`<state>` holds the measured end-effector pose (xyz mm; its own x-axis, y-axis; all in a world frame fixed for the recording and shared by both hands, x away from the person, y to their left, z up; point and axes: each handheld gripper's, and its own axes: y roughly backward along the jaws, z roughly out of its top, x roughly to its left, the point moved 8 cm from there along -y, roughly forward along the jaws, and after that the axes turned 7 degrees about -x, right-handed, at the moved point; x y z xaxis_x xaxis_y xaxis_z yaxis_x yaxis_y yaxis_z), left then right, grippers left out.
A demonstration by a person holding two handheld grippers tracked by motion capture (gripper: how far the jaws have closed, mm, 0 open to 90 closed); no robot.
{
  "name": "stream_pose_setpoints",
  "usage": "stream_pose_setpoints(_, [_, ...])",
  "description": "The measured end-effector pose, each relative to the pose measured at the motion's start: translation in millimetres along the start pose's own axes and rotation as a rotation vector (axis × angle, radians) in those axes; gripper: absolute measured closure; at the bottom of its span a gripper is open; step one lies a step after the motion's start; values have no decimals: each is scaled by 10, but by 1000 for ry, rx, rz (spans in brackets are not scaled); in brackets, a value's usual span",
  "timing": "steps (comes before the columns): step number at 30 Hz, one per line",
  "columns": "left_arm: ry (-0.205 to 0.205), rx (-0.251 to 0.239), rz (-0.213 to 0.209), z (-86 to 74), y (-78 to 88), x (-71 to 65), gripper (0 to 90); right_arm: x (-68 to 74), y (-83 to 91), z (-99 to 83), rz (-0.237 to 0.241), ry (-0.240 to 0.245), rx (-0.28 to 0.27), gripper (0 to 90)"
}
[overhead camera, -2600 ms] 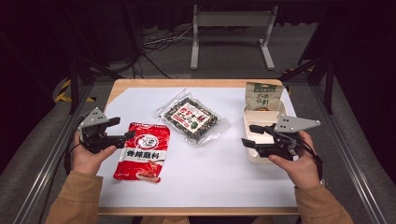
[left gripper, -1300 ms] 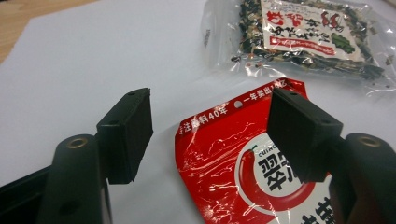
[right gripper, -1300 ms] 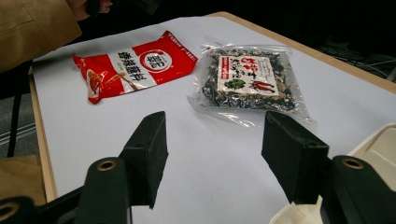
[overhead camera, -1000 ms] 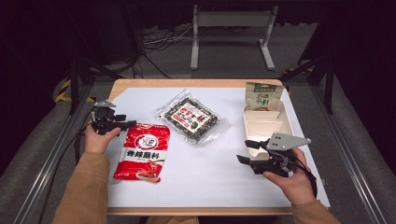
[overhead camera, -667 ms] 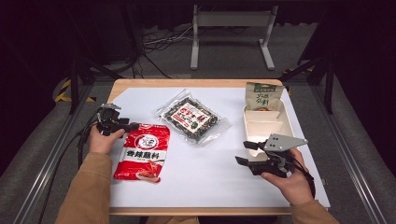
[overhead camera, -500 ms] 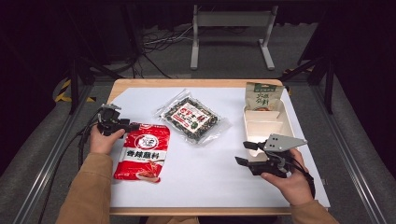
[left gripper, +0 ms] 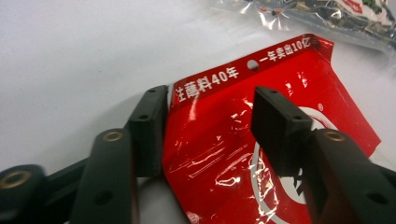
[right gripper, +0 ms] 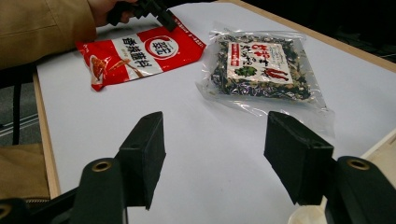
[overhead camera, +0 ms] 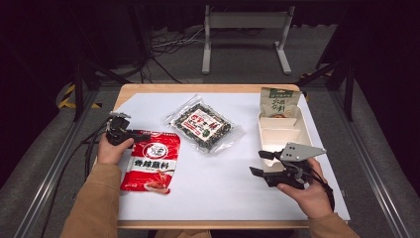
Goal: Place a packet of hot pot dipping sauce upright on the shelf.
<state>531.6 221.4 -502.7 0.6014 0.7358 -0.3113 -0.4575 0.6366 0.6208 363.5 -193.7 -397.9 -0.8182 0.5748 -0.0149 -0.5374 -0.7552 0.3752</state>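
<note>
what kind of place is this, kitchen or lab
Likely a lab or recording studio, not a kitchen: a paper-covered table in a dark room, loose cables on the floor, and a metal stand behind.

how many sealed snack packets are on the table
3: a red packet at the left, its top corner between the left gripper's jaws; a clear packet mid-table; a green packet upright behind the white tray.

Red packet is showing white lettering, clear bag is looking dark and speckled, green carton is sitting by the cream tray.
</note>
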Motion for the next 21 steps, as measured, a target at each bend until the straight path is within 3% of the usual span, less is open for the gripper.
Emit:
stream_pose_setpoints(3, [-33,4,37,-11,6,10,640,4,1,-1,1,1,0,381])
stream_pose_setpoints(7, [-35,-24,36,-4,30,-10,737,1,4,-3,0,1,0,378])
stream_pose_setpoints(11, [-76,-27,43,-1,50,-38,818,-3,4,-9,1,-2,0,377])
stream_pose_setpoints(12, [-85,-21,55,-7,48,-51,875,-3,2,-12,1,-2,1,376])
stream_pose_setpoints(13, [-119,-8,72,-11,46,-48,889,-2,1,-14,1,-4,1,376])
stream_pose_setpoints(15, [-145,-2,89,-11,45,-71,897,-6,-1,-21,0,-3,4,376])
stream_pose_setpoints(21, [-148,-44,91,58,159,-135,899,-5,6,-11,0,-3,-2,379])
